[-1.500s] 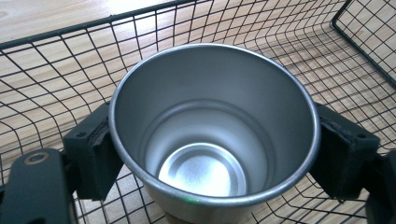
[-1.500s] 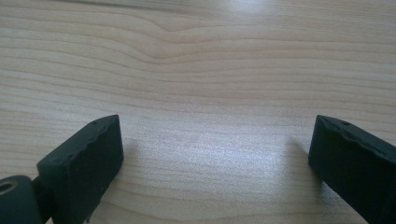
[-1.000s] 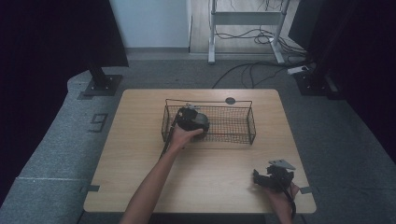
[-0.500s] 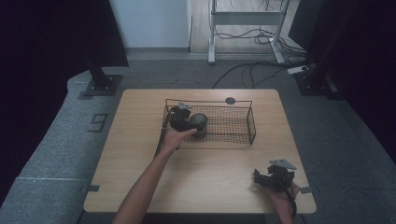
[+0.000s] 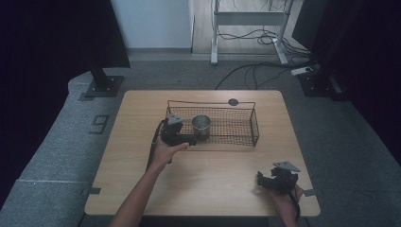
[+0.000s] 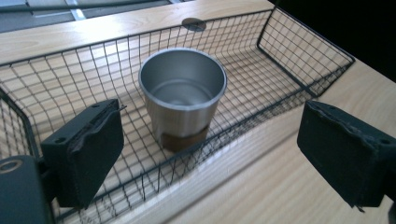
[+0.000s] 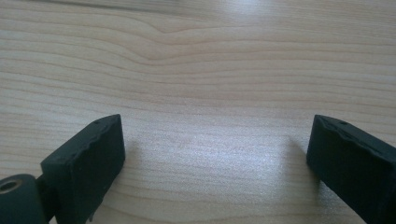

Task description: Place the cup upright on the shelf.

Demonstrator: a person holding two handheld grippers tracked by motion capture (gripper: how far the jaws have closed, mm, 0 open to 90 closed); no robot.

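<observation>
A steel cup (image 5: 201,126) (image 6: 182,93) with a brown base stands upright in the left part of a black wire basket (image 5: 254,127) (image 6: 299,51). My left gripper (image 5: 190,140) (image 6: 215,123) hovers at the basket's near left corner, pointing at the cup. It is open; its jaws have just been closing a little, with nothing pressed between them, and the cup stands beyond the pads. My right gripper (image 5: 261,179) (image 7: 215,140) rests open at the table's near right corner, with bare wood between its jaws.
The basket sits at the back middle of the wooden table (image 5: 142,179). A round black disc (image 5: 233,101) lies in the tabletop behind the basket. Cables and a metal stand (image 5: 250,19) are on the floor beyond the table.
My left gripper has drawn back from over the basket, to the left and toward the person, leaving the cup standing free. The right gripper has kept still.
</observation>
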